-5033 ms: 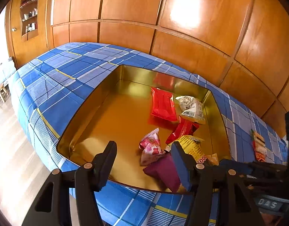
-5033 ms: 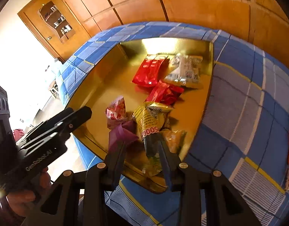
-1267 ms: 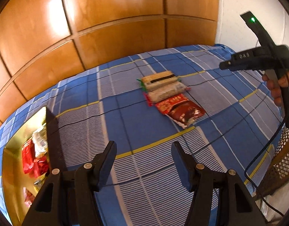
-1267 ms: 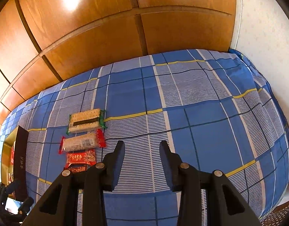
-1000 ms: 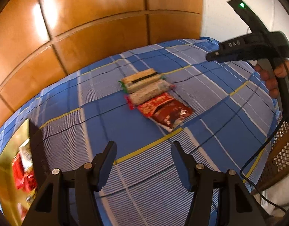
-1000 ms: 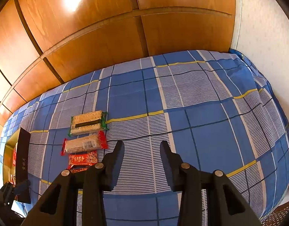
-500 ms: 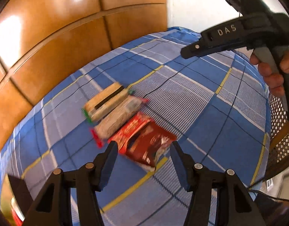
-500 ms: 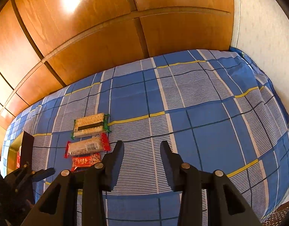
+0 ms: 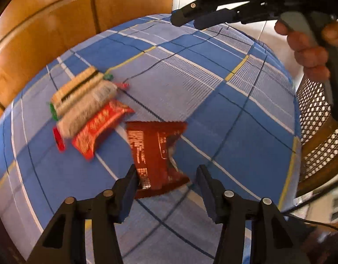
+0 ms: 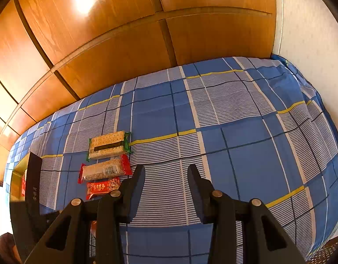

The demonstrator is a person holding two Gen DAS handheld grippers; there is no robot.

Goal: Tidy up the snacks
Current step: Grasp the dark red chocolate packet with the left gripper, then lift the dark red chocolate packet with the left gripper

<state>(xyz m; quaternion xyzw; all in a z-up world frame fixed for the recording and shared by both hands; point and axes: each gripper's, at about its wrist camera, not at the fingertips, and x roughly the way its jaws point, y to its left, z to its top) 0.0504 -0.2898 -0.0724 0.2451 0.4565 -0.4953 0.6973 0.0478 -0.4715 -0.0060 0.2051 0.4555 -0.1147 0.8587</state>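
I bring the left tool [image 9: 166, 180] over the dark red packet [image 9: 156, 154]; its jaws are closing around the packet's near end. Three packets [image 9: 87, 107] remain beyond. The right tool [image 10: 165, 178] is apart, empty.

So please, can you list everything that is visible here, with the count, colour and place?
cracker pack: one, beige with green ends, farthest in the row
grain bar pack: one, red ends, beside it
red pack: one, next in the row
dark red pack: one, between the left tool's fingers
bedcover: one, blue plaid
wood panels: orange-brown, behind
gold tray: one, far left, partly seen
left tool: black, closing, not yet pressing
right tool: black, open, nothing between
hand: one, gripping the right tool's handle
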